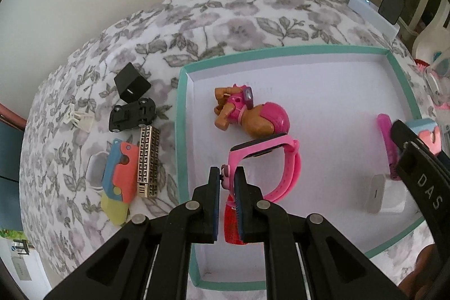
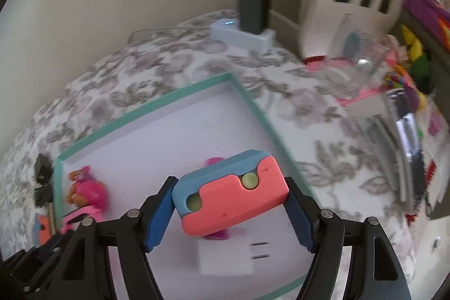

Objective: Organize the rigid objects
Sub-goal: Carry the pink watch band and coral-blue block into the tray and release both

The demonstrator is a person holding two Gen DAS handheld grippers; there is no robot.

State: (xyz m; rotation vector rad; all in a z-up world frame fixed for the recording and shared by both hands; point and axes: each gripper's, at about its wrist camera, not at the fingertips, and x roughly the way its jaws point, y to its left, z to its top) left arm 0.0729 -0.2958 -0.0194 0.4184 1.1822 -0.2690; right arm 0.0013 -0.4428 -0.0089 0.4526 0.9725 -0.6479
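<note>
Shallow white cardboard tray with teal rim [image 1: 182, 114], centre of frame, sits on floral bedcover [image 1: 225, 16].

Right gripper [image 2: 229, 211]: jaws set wide around a coral-and-blue plastic block toy [image 2: 230, 194], held above the tray; contact at the blue pads is likely, not certain (some blur).

Left gripper [image 1: 226, 182]: jaws narrow, pinching the strap of a pink plastic wristwatch [image 1: 264, 167] over the tray floor.

Brown-and-pink pup figurine [image 1: 247, 114] lies inside, upper centre.

Handling judgement: block light, stiff, smooth-sided; grip its short ends. Watch strap flexes; hold near the case.
</note>
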